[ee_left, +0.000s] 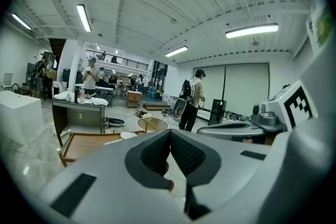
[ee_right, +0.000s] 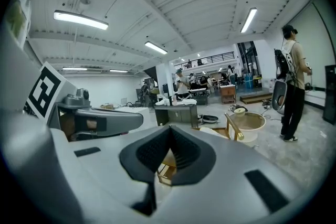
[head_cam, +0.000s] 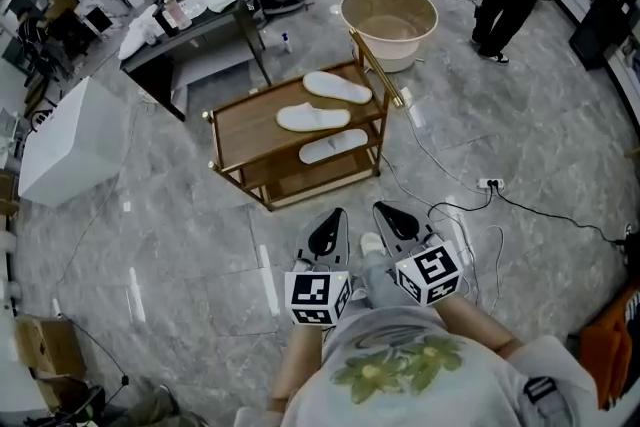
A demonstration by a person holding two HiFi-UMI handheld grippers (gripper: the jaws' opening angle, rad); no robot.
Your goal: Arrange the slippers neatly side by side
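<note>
Grey marble floor [head_cam: 150,245] is spreading around a wooden rack [head_cam: 240,120]. Two white slippers [head_cam: 337,86] are lying askew on its top shelf, a third slipper [head_cam: 333,146] below. Well apart, the left gripper [head_cam: 338,213] and right gripper [head_cam: 382,207] are hovering clenched, grasping nothing.

Head view looks down; gripper views share rack [head_cam: 250,130]

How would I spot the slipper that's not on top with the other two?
Find the wooden cart beside the round beige tub. Two white slippers lie on its top shelf; this slipper lies alone on the shelf below.
</note>
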